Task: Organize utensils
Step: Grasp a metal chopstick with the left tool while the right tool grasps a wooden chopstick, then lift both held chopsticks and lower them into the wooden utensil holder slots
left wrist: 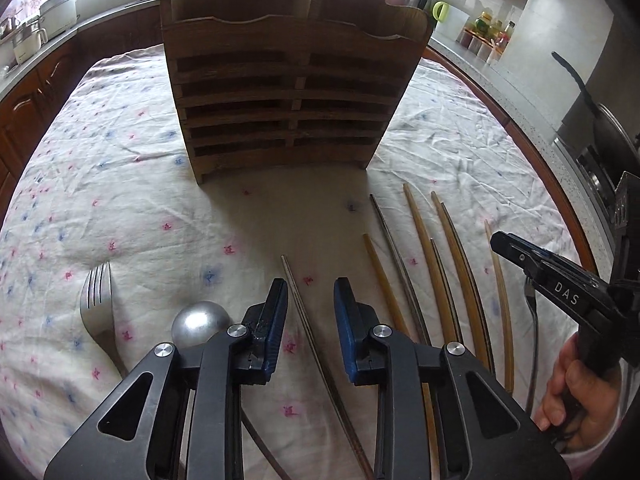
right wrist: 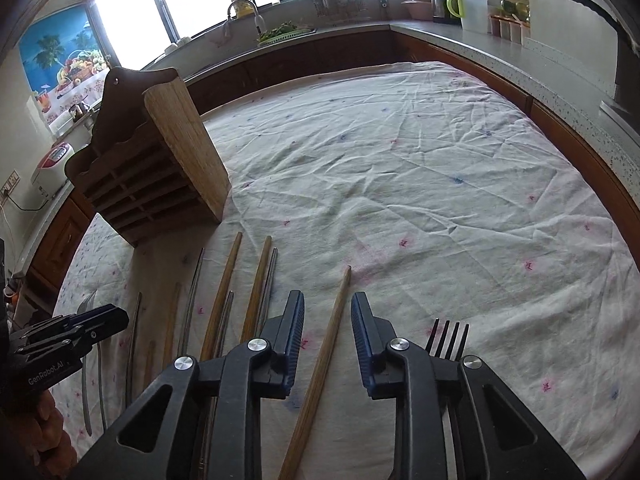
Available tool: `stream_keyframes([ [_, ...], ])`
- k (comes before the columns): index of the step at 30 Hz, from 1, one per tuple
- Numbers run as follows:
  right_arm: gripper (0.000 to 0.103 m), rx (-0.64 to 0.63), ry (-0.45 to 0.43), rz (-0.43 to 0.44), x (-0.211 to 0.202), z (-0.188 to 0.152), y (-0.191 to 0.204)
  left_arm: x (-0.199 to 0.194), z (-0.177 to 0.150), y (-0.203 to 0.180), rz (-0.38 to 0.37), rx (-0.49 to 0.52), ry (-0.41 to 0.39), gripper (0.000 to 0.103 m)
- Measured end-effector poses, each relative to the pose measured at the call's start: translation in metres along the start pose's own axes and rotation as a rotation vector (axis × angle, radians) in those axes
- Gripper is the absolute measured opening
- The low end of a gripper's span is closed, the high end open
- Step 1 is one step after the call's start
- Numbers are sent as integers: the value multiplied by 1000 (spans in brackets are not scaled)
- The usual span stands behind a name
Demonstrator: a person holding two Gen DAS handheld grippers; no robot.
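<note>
**Both grippers poised over chopsticks, jaws apart**

The left gripper (left wrist: 310, 292) points down at the cloth (left wrist: 160, 184), its jaws partly spread with a metal chopstick (left wrist: 298, 300) lying between them; the pads do not press on it. The chopstick's near end is hidden under the gripper body. To its left lie a fork (left wrist: 98, 308) and a spoon (left wrist: 200, 322), the spoon's handle covered by the gripper.

The right gripper (right wrist: 327, 312) is likewise partly spread, straddling a wooden chopstick (right wrist: 334, 320) without touching it. A dark fork (right wrist: 448, 334) lies just right of it, only its tines showing above the gripper. In the left view the right gripper comes in from the edge, held by a hand (left wrist: 580, 396) that is cut off by the frame.

More chopsticks (left wrist: 440, 264), wood and metal, lie side by side between the two grippers; their near ends are hidden, so the count is unclear. The wooden rack (left wrist: 288, 80) stands upright beyond them; what looks like a handle in its top compartment is hard to make out.
</note>
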State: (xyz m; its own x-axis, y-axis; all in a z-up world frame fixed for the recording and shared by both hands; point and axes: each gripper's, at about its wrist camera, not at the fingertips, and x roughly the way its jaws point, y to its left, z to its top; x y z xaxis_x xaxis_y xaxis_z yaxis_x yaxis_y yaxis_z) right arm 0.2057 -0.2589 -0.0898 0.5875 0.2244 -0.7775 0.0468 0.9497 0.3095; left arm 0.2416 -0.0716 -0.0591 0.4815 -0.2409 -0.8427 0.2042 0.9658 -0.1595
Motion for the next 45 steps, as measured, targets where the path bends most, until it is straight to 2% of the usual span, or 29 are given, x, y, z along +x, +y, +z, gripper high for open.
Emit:
stream_keyframes([
  [4,23,-16,20,-29,11,4,0,12,2,0,2,6,33,18],
  [6,23,-43,24,-43,13,5,4,13,3,0,12,15,19,15],
  [8,23,-72,26,-58,15,7,9,14,4,0,24,20,12,7],
  [13,13,-130,14,-109,18,6,18,16,5,-4,33,55,-4,6],
  [14,9,-134,12,-110,18,6,19,16,5,-5,35,58,-5,6],
  [19,5,-79,12,-49,12,6,15,11,5,-3,9,49,-8,4],
  [24,5,-65,-28,7,-13,8,19,-15,2,-1,-34,35,-55,4],
  [32,5,-80,-127,62,-69,11,33,-81,-6,7,-112,3,-169,3],
  [45,5,-93,-234,100,-128,7,47,-155,-24,14,-185,-16,-307,3],
])
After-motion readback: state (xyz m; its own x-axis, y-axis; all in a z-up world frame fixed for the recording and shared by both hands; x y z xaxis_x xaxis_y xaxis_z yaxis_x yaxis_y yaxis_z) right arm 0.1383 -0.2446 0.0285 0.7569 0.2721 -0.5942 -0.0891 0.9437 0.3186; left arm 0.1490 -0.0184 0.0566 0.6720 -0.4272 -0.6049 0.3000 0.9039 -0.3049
